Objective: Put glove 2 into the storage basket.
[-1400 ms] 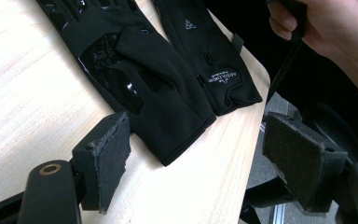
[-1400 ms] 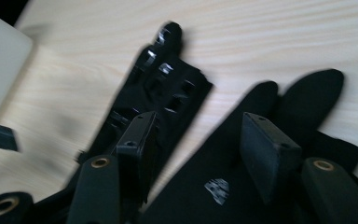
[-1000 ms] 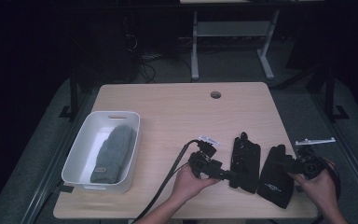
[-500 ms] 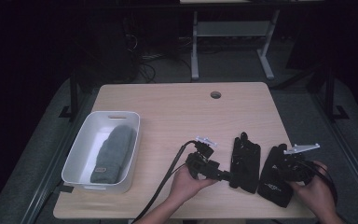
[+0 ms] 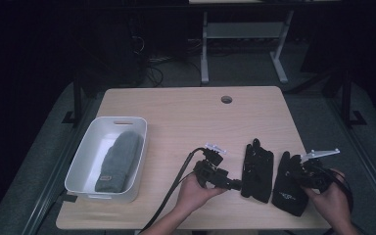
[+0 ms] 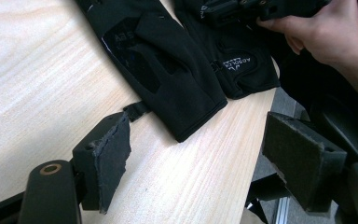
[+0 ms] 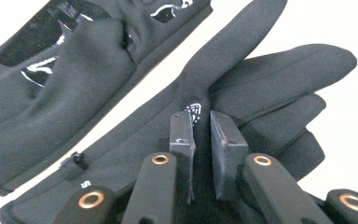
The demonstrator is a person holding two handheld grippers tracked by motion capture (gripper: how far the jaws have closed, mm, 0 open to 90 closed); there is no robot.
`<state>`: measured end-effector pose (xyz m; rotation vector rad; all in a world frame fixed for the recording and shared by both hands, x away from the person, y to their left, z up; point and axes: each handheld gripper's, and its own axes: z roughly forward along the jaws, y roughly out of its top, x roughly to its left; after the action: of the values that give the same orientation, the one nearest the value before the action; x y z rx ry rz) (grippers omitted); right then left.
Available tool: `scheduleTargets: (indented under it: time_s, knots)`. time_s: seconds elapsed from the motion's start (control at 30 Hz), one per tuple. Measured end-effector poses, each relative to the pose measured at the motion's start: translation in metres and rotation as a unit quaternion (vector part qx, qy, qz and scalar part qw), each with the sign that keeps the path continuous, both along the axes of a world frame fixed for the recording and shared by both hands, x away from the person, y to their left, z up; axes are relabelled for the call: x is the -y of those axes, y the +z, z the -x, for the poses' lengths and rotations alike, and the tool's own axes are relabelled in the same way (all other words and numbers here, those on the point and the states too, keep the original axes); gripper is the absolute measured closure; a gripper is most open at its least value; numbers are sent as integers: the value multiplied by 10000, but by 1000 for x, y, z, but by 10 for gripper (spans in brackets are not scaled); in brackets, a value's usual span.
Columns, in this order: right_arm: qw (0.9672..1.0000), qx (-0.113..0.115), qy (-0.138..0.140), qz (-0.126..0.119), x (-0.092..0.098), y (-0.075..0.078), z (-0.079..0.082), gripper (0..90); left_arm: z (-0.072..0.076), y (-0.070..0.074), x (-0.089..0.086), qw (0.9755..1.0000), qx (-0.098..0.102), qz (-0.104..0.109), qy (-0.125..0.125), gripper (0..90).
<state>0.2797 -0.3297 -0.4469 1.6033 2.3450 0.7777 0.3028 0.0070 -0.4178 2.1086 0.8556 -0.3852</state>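
I look down on a pale wooden table (image 5: 176,117) in a dark room. At its left edge sits a white tub (image 5: 85,159) with a grey knitted hat (image 5: 120,161) lying inside it. Near the front right of the table lie two black gloves side by side, well apart from the tub. The left glove (image 5: 257,169) lies flat with its fingers pointing away from me. The right glove (image 5: 288,188) lies just beside it, close to the table's front edge.

My left gripper (image 5: 235,185) sits low at the left glove's cuff end; its jaws stand wide apart with nothing between them, the cuff just ahead of the pads (image 6: 114,158).

My right gripper (image 7: 200,135) rests on the right glove (image 7: 261,88). Its jaws have just been closing and now pinch a fold of that glove's fabric near the small white logo.
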Motion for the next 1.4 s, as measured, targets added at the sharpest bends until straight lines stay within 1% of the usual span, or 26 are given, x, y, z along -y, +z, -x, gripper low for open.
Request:
scheduleTargets:
  time_s: [0.1,0.23,0.27,0.3,0.4,0.5,0.57,0.6,0.67,0.7,0.77,0.83,1.03,1.07,1.1,1.13,1.17,1.27,1.33,1.4]
  knots:
    - [9999,28,-28,-152,3,9,2,799,-1,1,-2,10000,21,3,10,233]
    - [9995,189,3,-268,4,26,4,798,0,3,-3,10000,29,15,24,233]
    - [9993,222,-31,-313,2,30,5,798,0,4,-4,10000,38,19,34,233]
    - [9992,256,16,-316,1,35,5,798,0,4,-4,10000,38,21,36,233]
    - [9987,321,28,-394,-4,45,3,797,0,6,-6,10000,69,38,44,233]
    - [9973,378,57,-623,-12,57,-2,796,-1,8,-8,9999,81,42,66,233]
    - [9965,428,80,-714,-17,64,-6,795,-1,9,-10,9999,83,49,65,233]
    - [9958,435,98,-802,-21,67,-8,793,-1,9,-10,9999,94,56,80,233]
    - [9951,481,159,-852,-27,71,-13,791,-1,9,-11,9999,98,69,80,233]
    - [9951,436,133,-882,-30,73,-15,790,-1,10,-12,9999,101,57,88,233]
    - [9947,469,176,-896,-37,73,-22,789,-1,10,-13,9999,109,75,97,233]
    - [9947,413,163,-925,-43,71,-27,788,-1,11,-14,9998,132,77,94,233]
    - [9947,303,201,-963,-61,58,-42,780,-1,9,-17,9999,89,75,123,233]
    - [9950,290,209,-928,-64,55,-44,777,-1,8,-17,9998,78,84,136,232]
    - [9958,271,212,-843,-68,51,-46,773,-1,8,-17,9999,84,76,112,232]
    - [9960,252,218,-824,-70,48,-47,768,-1,7,-17,9999,67,85,124,232]
    - [9962,184,194,-828,-72,43,-48,761,-1,7,-17,9999,57,91,135,232]
    - [9966,166,217,-775,-75,34,-49,735,-1,5,-18,9999,35,79,133,232]
    - [9968,121,201,-758,-77,30,-49,707,-1,4,-17,9999,17,78,143,232]
    - [9974,130,223,-677,-78,28,-48,672,0,3,-17,9999,17,61,119,233]
